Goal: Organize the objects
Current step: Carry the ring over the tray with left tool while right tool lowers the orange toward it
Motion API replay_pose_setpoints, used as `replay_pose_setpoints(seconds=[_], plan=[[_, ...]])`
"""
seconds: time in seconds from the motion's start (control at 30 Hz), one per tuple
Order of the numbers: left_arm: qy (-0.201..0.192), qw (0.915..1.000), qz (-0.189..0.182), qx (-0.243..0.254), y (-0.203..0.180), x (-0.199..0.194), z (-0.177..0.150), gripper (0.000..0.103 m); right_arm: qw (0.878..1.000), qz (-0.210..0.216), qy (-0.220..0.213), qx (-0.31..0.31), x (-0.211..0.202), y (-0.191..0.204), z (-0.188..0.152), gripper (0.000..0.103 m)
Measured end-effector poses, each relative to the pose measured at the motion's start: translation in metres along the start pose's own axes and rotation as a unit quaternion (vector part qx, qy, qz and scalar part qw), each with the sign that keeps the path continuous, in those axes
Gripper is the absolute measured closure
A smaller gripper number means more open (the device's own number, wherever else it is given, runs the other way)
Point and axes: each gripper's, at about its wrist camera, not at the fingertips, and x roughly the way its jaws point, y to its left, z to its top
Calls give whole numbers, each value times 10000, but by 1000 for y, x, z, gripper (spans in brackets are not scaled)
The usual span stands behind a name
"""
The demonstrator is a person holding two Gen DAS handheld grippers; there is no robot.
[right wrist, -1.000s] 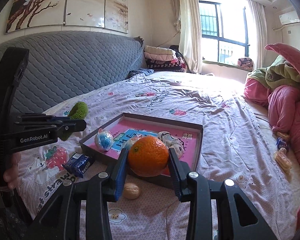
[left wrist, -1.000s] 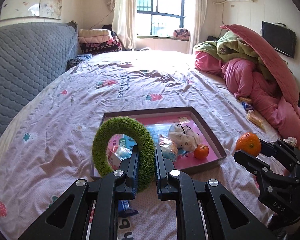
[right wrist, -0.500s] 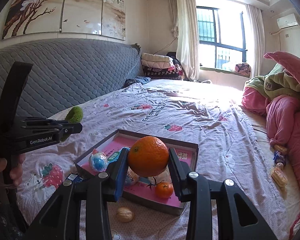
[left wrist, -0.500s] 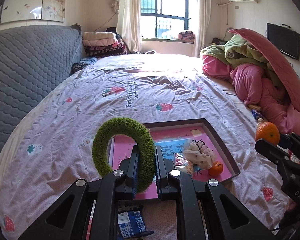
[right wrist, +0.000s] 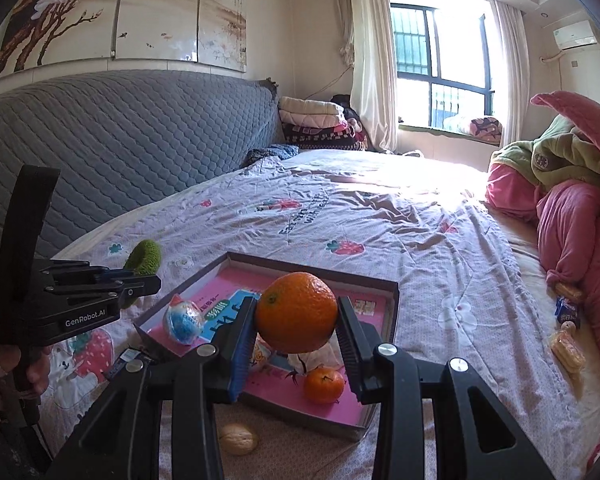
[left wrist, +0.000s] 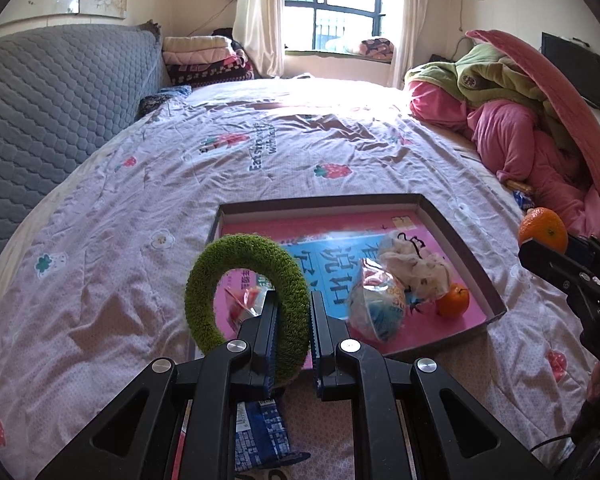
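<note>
A shallow tray (left wrist: 456,226) with a pink and blue printed floor is set on the bed (left wrist: 180,184), and everything else is placed here relative to it.

In the left wrist view, the left gripper (left wrist: 293,320) is seen clenched on a green ring (left wrist: 220,256), which is held upright over the tray's near left corner. Its right side is pinched between the pads. Inside the tray a wrapped ball (left wrist: 376,312) is seen near the front, a crumpled white wrapper (left wrist: 414,268) just behind it, and a small mandarin (left wrist: 453,300) at the near right corner. A pink-and-white packet (left wrist: 246,300) is visible through the ring's hole. A blue packet (left wrist: 260,436) is seen on the bed just in front of the tray, under the gripper. To the right of the tray, the right gripper (left wrist: 540,248) is seen from the side with an orange (left wrist: 543,229) behind its tip.

In the right wrist view, the right gripper (right wrist: 296,320) is shown grasping that orange (right wrist: 296,312) between both pads, above the tray's (right wrist: 312,272) near side. Only this view shows a walnut (right wrist: 239,438) on the bed just in front of the tray, and snack packets (right wrist: 567,344) well to its right beside the pink bedding (right wrist: 572,216). The left gripper (right wrist: 148,280) is seen to the tray's left, with only the ring's (right wrist: 144,258) top edge showing beyond it and a hand (right wrist: 4,376) on its grip. The ball (right wrist: 182,322) and mandarin (right wrist: 323,385) are seen again; the blue packet (right wrist: 124,360) is mostly hidden.
</note>
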Motion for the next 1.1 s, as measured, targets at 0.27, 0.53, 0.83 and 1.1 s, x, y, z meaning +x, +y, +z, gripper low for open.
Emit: replay_pose_setpoints(seconds=[0.27,0.53,0.83,1.1], plan=[[195,9994,-240,161,-26,15,-21,89,9998,-20,197,10,6,0,-14,64],[243,9986,-333,338,-44,22,-23,89,9995,-32,305,26,8,-2,-21,64],[317,9985,-351,286,-41,38,-20,89,9992,-83,390,34,16,-6,-23,64],[385,9982,-390,245,-39,55,-19,89,9986,-106,516,40,27,-7,-28,64]])
